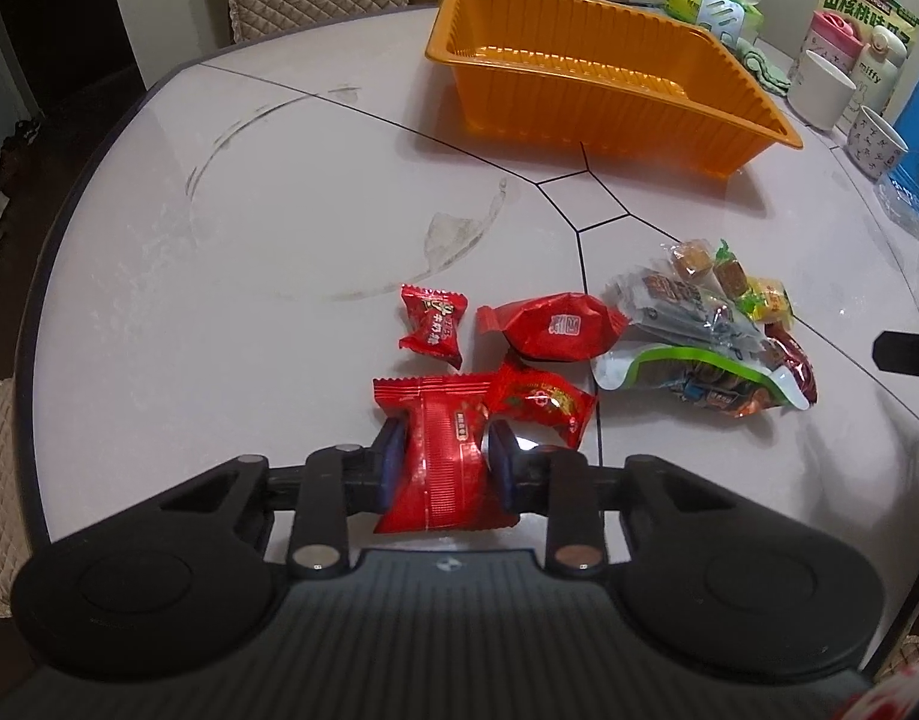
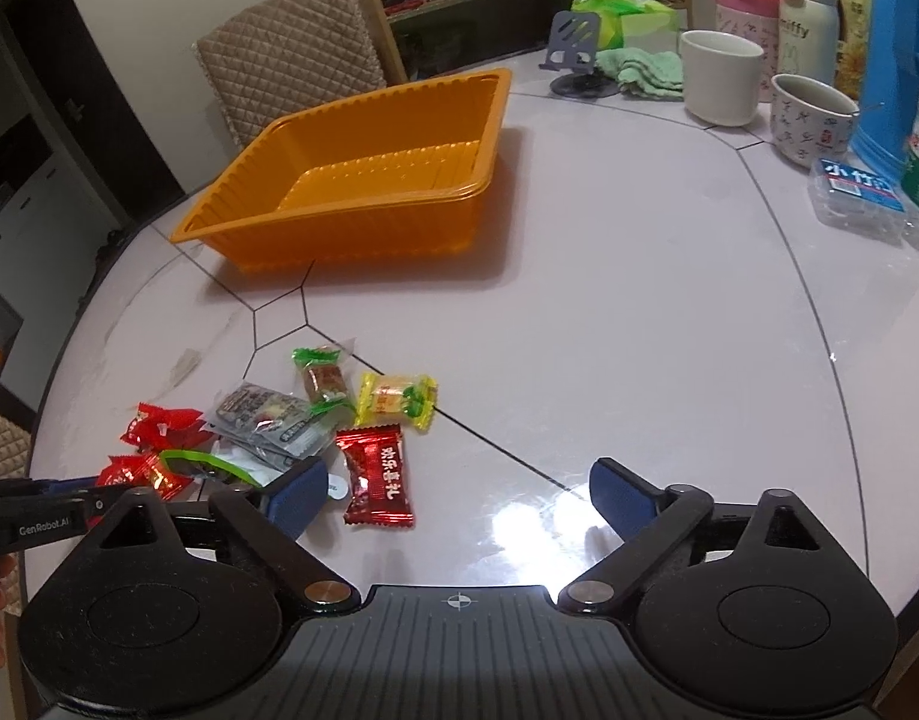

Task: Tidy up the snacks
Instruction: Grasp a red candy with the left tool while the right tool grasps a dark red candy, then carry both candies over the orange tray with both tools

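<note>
My left gripper [image 1: 441,462] is shut on a flat red snack packet [image 1: 444,420], its blue pads pinching the wrapper at its waist just over the table. Other red candies [image 1: 552,327] lie right beyond it, and a heap of grey, green and yellow packets [image 1: 699,330] sits to their right. The empty orange tray [image 1: 609,114] stands farther back. My right gripper [image 2: 459,495] stands open low over the table. A dark red candy [image 2: 378,477] lies between its fingers, near the left one and untouched. A yellow candy [image 2: 396,399] and grey packets [image 2: 267,420] lie beyond, with the orange tray [image 2: 339,234] behind them.
White mugs [image 2: 723,75], bottles [image 2: 807,0], a green towel [image 2: 645,72], a phone stand [image 2: 573,54], a blue box [image 2: 891,48] and a clear plastic box [image 2: 855,198] crowd the far right. A quilted chair [image 2: 291,78] stands behind the tray. The table's rounded edge [image 1: 69,180] curves on the left.
</note>
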The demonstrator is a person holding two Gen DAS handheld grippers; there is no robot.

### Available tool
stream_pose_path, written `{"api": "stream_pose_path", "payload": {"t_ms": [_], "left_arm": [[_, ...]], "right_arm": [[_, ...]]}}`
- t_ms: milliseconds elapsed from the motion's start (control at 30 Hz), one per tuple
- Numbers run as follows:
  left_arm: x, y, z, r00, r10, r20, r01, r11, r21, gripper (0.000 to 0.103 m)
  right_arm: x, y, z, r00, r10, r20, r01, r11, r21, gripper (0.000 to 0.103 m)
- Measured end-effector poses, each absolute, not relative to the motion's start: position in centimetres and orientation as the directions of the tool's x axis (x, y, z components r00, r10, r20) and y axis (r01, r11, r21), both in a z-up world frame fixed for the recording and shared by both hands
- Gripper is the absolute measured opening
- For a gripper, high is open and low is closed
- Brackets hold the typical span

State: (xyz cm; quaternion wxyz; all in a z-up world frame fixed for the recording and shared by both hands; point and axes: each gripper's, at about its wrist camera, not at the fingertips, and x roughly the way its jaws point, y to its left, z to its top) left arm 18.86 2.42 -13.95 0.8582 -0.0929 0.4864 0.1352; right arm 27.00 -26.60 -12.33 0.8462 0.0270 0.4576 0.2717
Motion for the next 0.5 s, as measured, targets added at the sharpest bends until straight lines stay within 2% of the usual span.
{"api": "stream_pose_path", "payload": {"t_ms": [100,200,367,500], "left_arm": [[18.5,2.6,-13.8,0.498,0.149,-0.855,-0.325,0.945,-0.025,0.025],[18.0,2.8,-13.4,0.508,0.151,-0.848,-0.331,0.943,-0.03,0.024],[17.4,3.1,-12.4,0.523,0.166,-0.836,-0.349,0.937,-0.032,0.024],[17.0,3.4,-11.6,0.533,0.181,-0.826,-0.362,0.932,-0.03,0.024]], "right_arm": [[26.9,-26.1,-12.6,0.425,0.492,-0.76,-0.459,0.841,0.287,0.086],[26.9,-25.6,-12.8,0.412,0.505,-0.759,-0.487,0.826,0.285,0.075],[27.0,-24.6,-13.4,0.381,0.53,-0.758,-0.538,0.793,0.284,0.049],[27.2,-23.6,-13.9,0.361,0.543,-0.758,-0.568,0.773,0.283,0.044]]}}
